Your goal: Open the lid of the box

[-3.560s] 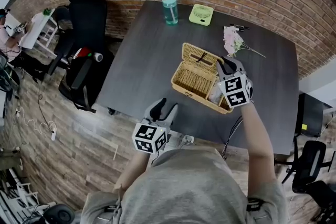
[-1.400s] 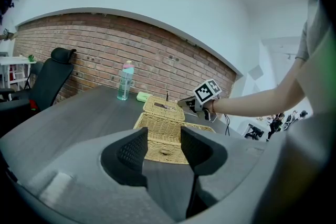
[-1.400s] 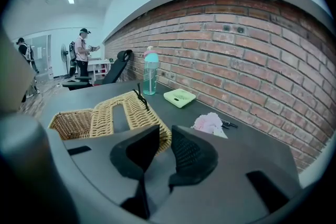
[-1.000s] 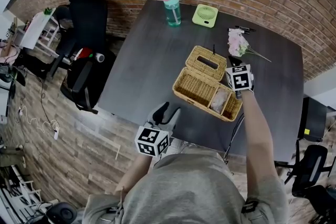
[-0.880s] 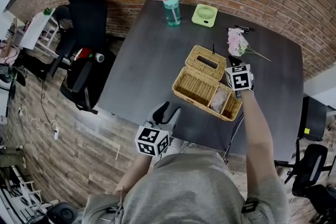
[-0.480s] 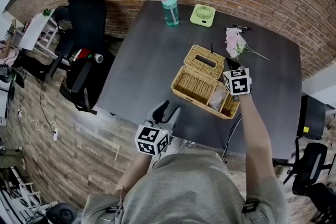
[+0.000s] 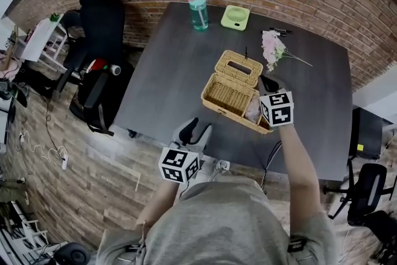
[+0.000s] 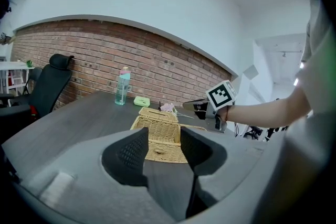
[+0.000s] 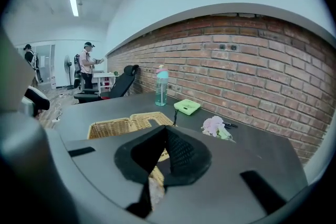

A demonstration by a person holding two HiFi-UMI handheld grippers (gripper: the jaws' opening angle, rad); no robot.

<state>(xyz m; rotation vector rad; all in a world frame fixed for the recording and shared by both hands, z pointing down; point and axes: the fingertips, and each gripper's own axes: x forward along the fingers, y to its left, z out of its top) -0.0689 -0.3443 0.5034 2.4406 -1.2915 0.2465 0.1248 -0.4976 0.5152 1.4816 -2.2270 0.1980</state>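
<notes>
The wicker box (image 7: pixel 231 95) sits near the middle of the dark table (image 7: pixel 167 77), a little right of centre. Its lid (image 7: pixel 239 66) is thrown back on the far side, hinged along the far rim, and both compartments are open to view. We judge the task as good as done: nothing is left but to take the grippers clear. Whether the lid rests on the table or hangs at a tilt we cannot tell.

The right gripper (image 7: pixel 268 82) hovers over the box's right end with its jaws pressed together on nothing. The left gripper (image 7: pixel 193 129) hangs off the table's near edge, well apart from the box, with its jaws spread and empty.

Only the head view gives us the layout: something pale (image 7: pixel 253 110) in the right compartment, and the bottle (image 7: pixel 198 8), the green fan (image 7: pixel 236 17) and the pink flowers (image 7: pixel 271 49) along the far side. The left gripper view alone shows the box's near wall with a small catch on it, framed between its jaws. The right gripper view alone settles that its pads meet, and it shows people standing far off to the left.
</notes>
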